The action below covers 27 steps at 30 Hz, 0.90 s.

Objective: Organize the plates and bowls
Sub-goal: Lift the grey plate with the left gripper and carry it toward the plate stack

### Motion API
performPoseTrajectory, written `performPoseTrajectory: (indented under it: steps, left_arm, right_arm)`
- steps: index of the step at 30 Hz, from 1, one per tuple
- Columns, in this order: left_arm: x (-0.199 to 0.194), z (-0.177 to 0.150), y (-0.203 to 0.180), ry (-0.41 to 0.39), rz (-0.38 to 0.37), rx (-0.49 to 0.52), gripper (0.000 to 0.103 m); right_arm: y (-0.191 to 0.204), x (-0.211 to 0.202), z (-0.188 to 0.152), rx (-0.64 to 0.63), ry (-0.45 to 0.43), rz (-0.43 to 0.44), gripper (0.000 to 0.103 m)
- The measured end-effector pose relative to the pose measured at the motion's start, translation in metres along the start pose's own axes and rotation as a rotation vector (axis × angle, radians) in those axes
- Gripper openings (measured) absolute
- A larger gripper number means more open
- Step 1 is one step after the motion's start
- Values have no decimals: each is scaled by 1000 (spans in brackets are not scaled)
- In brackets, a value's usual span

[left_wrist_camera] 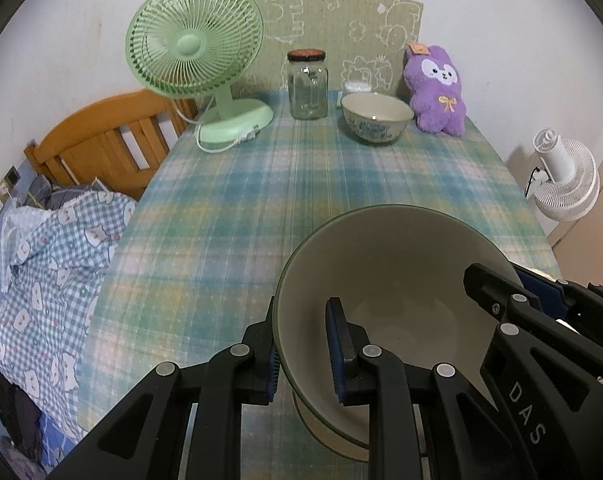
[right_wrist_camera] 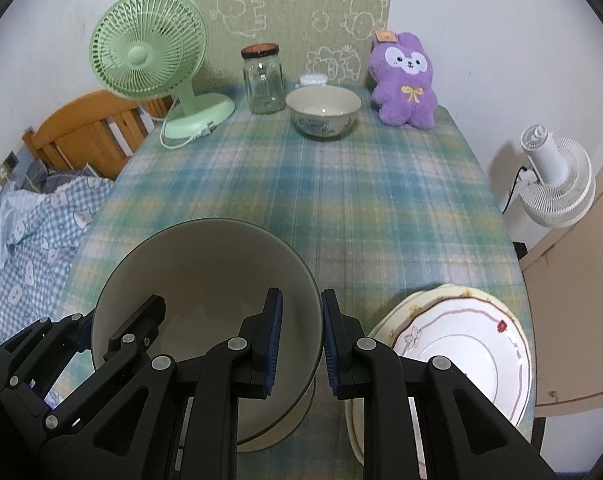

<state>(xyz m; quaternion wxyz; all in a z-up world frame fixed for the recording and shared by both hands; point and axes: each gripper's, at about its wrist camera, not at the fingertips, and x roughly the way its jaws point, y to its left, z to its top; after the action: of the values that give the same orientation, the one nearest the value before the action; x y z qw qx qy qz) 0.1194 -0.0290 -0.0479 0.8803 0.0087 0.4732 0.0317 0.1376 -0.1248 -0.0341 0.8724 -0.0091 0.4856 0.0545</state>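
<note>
Bowl rim between both grippers' fingers, opposite sides

A large bowl is sitting left of the stacked plates; behind, a small bowl is standing between the jar and plush rabbit.

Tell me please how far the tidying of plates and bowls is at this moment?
Done, it seems: plates already stacked at the near right of the table. In hand: the large bowl, with the left tool and right tool each clamped on opposite sides of its rim. Left: the patterned bowl at the far end beside the jar, apart from the other dishes.
</note>
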Motion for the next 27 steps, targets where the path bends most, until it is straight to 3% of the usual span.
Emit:
performPoseTrajectory:
  steps: [16,27]
  left_arm:
    - [26,-24,2,88,-8,-6,18]
    - [33,-31,3,104,-2,13,18]
  right_arm:
    - [5,30,-22,-6,85,-7,22]
    - [7,38,-28,4,111,-18,23]
